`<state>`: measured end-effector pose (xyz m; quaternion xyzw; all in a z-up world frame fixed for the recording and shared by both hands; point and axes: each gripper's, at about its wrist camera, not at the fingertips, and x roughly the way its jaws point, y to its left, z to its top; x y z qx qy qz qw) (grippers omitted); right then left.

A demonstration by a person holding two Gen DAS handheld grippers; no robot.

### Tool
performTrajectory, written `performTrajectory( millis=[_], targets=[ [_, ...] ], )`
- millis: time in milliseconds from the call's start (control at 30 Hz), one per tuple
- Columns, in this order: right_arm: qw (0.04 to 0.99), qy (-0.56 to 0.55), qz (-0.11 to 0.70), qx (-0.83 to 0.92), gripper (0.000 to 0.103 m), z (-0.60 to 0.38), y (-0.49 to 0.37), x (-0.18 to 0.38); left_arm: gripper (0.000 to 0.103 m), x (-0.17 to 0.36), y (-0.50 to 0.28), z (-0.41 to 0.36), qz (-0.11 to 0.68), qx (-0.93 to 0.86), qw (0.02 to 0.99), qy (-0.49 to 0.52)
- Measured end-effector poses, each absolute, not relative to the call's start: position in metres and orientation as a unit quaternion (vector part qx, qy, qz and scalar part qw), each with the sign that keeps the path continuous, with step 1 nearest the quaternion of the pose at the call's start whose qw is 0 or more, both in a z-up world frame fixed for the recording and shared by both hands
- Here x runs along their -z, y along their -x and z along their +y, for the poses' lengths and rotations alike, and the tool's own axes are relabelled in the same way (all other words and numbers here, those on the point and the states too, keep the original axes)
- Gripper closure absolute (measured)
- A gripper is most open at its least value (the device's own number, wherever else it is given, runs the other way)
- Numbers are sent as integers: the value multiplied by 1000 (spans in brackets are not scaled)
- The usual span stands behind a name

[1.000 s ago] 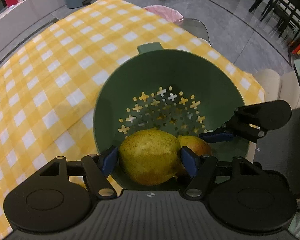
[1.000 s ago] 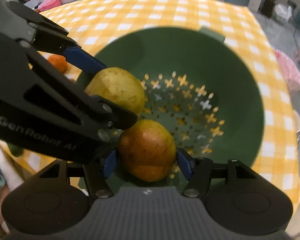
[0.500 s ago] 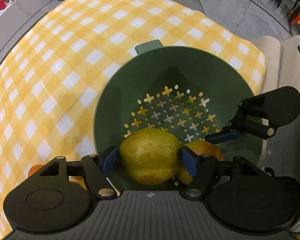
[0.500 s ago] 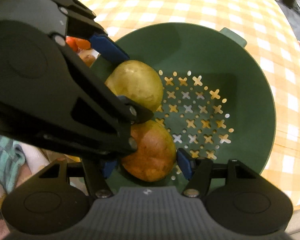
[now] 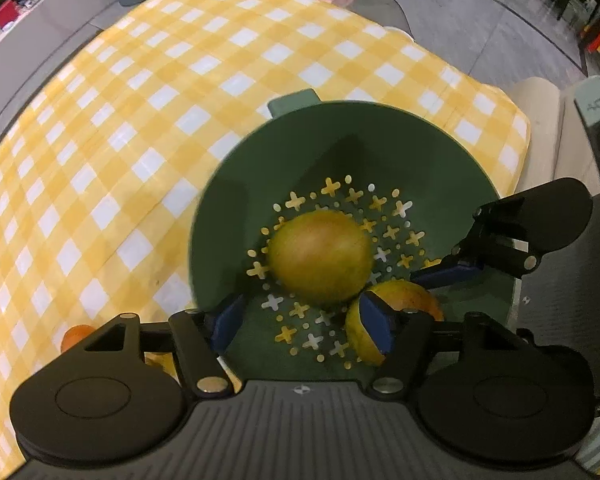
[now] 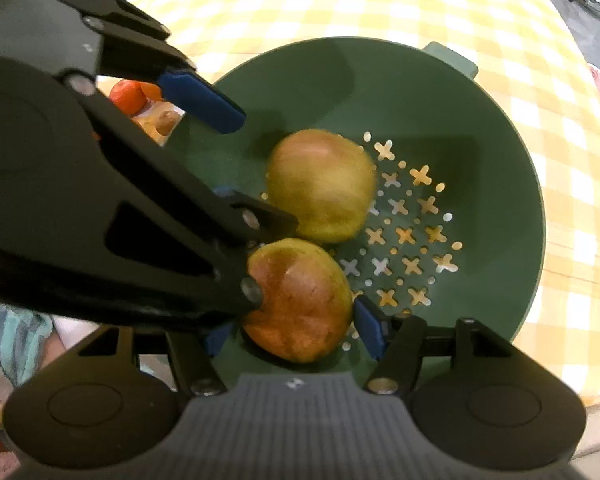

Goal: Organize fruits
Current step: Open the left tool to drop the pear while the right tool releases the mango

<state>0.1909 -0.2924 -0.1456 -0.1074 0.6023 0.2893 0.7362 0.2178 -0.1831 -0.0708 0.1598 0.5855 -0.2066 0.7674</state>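
A green colander [image 5: 340, 140] [image 6: 480, 120] stands on the yellow checked cloth. A yellow-green fruit [image 5: 320, 256] [image 6: 322, 184] lies loose and blurred on its perforated bottom. My left gripper [image 5: 302, 324] hangs over the bowl's near side, open, with nothing between its blue pads; in the right wrist view it [image 6: 236, 160] reaches in from the left. My right gripper [image 6: 292, 332] is shut on a red-orange fruit [image 6: 300, 300] [image 5: 412, 300] just above the bowl's near wall, close beside the loose fruit. One right finger [image 5: 452, 274] shows in the left wrist view.
Small oranges [image 6: 128, 96] [image 5: 76, 334] lie on the cloth left of the colander. The checked tablecloth [image 5: 140, 120] spreads far and left. The table's edge and a beige chair [image 5: 540, 128] are at the right. A striped sleeve [image 6: 16, 340] sits low left.
The left gripper has let go of the yellow-green fruit, which has dropped onto the colander's bottom. The right gripper still grips the red-orange fruit in about the same place.
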Motion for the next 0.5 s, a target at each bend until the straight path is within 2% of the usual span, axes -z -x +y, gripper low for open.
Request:
performTrajectory(
  millis=[267, 500],
  targets=[
    [744, 118, 602, -265, 41, -290, -188, 144, 25, 38, -189, -165, 544, 206, 800, -144],
    [766, 121, 576, -260, 40, -288, -172, 120, 25, 13, -156, -141, 514, 193, 827, -122]
  ],
)
